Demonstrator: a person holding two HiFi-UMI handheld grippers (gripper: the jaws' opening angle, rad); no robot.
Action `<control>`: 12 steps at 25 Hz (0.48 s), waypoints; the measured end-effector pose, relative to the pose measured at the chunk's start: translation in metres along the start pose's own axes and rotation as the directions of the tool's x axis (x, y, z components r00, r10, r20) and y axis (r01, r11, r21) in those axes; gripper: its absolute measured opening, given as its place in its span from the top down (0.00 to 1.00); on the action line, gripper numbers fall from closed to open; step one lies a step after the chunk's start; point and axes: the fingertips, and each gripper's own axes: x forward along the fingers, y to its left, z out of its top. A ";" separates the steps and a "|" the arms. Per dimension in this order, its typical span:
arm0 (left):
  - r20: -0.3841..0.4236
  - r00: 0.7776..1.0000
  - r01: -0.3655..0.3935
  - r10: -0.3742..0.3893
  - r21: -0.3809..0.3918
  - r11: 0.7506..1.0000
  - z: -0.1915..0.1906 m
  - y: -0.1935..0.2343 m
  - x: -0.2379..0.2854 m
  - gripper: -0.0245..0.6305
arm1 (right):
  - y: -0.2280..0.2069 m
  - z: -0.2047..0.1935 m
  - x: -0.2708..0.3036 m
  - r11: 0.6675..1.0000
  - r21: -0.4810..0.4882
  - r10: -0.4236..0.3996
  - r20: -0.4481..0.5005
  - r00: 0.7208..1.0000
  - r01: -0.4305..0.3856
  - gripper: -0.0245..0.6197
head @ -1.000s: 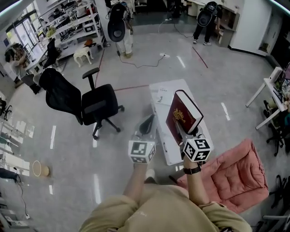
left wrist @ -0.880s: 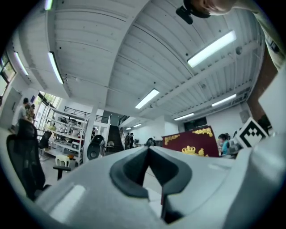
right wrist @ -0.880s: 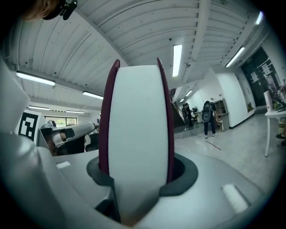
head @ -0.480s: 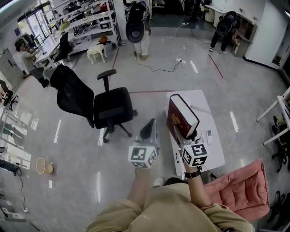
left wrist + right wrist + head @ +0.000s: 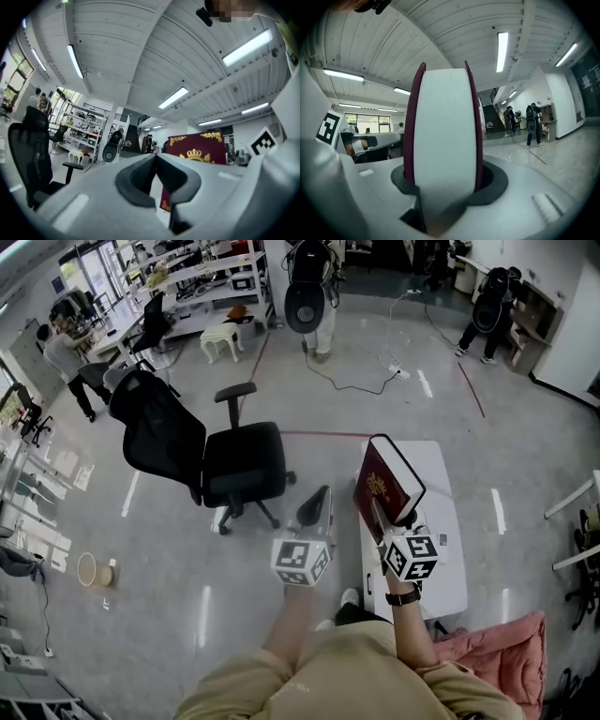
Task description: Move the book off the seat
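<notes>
A black office chair (image 5: 216,460) stands on the grey floor to the left, well apart from the long white bench (image 5: 441,521) ahead of the person. At the lower right corner lies a pink cushioned seat (image 5: 497,652). The maroon book (image 5: 386,482) with gold print is off it, held upright in the air over the bench's left side. The right tool (image 5: 386,521) is clamped on the book's lower edge, 1 jaw against each cover. The left tool (image 5: 319,498) hangs beside it with its 2 jaws together, empty.
</notes>
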 end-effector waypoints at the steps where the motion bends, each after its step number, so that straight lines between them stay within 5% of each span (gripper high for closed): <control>1: -0.002 1.000 -0.001 0.001 0.007 1.000 -0.001 -0.001 0.013 0.96 | -0.011 0.003 0.008 1.000 0.007 0.006 0.004 1.000 -0.006 0.63; 8: 0.011 1.000 0.027 -0.028 0.048 0.998 0.006 -0.031 0.100 0.96 | -0.083 0.044 0.024 0.992 -0.125 -0.021 0.059 0.998 0.029 0.63; 12: -0.026 0.994 0.110 -0.109 0.049 0.993 -0.017 -0.065 0.143 0.96 | -0.136 0.039 0.018 0.991 -0.092 -0.088 0.060 0.994 0.093 0.63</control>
